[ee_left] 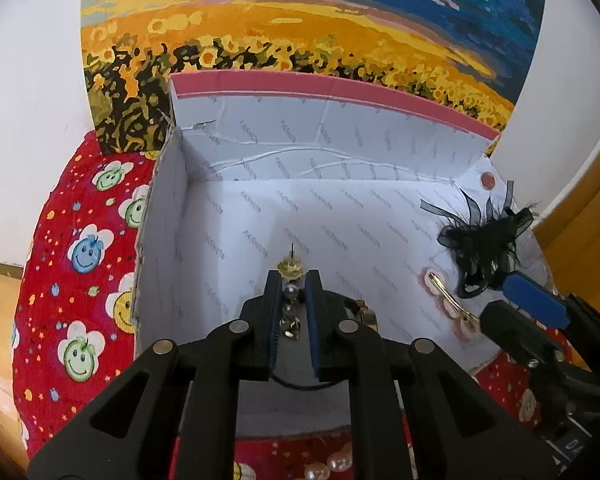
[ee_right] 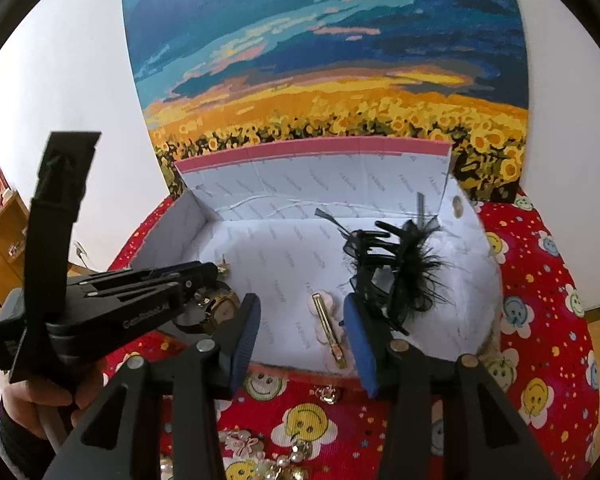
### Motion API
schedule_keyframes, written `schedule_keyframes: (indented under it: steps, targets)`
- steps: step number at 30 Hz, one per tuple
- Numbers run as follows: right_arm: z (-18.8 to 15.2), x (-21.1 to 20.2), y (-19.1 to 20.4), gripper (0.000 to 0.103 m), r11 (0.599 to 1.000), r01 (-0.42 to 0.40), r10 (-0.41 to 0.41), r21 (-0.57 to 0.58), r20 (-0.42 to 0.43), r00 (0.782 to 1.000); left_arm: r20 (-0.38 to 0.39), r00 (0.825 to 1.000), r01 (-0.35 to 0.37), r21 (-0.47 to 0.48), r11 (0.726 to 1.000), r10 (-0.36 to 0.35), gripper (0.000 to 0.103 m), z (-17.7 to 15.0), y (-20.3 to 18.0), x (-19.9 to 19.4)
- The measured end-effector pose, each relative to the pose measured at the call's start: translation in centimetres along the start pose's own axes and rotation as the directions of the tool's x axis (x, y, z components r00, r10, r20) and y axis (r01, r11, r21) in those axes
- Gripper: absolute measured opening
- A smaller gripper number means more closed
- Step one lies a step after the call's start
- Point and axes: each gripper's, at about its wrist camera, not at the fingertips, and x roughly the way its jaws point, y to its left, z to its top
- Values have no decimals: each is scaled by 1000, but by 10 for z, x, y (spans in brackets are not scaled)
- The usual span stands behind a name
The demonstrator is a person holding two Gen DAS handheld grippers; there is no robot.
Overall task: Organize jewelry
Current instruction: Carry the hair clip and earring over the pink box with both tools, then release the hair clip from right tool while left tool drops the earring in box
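Left view only: the earring (ee_left: 291, 280) – gold top, pearl drops – pinched between the blue pads (ee_left: 275, 316) of the left gripper (ee_left: 293, 284), its pin sticking up over the box floor.
Right view only: a watch (ee_right: 220, 310) lying in the box just beside the left gripper (ee_right: 214, 272); a hand (ee_right: 40, 400) around that gripper's grip at lower left; loose pearls (ee_right: 268, 464) and a small gold piece (ee_right: 327, 394) on the cloth before the box.
Left gripper: jaws almost together, clamped on the earring, angled down into the box's left part.
Right gripper (ee_right: 304, 332): jaws partly apart with nothing gripped – the hair clip (ee_right: 329, 330) lies on the box floor between the pads, and I cannot tell whether they touch it.
Box (ee_right: 300, 176): white inside, pink rim, open top, on a red smiley cloth (ee_right: 540, 320).
Black feather piece (ee_right: 396, 272): in the box's right part, just beyond the right pad.
Behind: a sunflower painting (ee_right: 328, 80) against a white wall.
In the way: each gripper's own fingers cover the near box edge.
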Motion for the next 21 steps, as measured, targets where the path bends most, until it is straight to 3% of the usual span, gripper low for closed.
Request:
schedule_keyframes:
  steps: [8,14,16,17,20,21]
  targets:
    - [-4,-21,-3,49,1000,10,-11,25,32,999,0,999,-42,50,998,42,11,-7,-11,-16]
    - [-11,-37,-8,54,998,12,-14,57,47,999,2,1000,1,76,997,-1,12,-17,-18,-30]
    - [-14,-42,-9,54,998,13,-17,64,49,999,0,1000,7,74,997,-7,18,-21,-19,-33]
    - [-15,-43,-9,54,998,15,-19,66,50,999,2,1000,5,71,997,-5,28,-23,-19,-35]
    - [-18,-51,-11,54,997,21,-26,75,56,998,54,998,-33,73,997,30,80,-28,-20,-47]
    - [-19,-54,-11,54,997,24,-28,76,58,998,88,995,-42,75,996,36,82,-31,-21,-54]
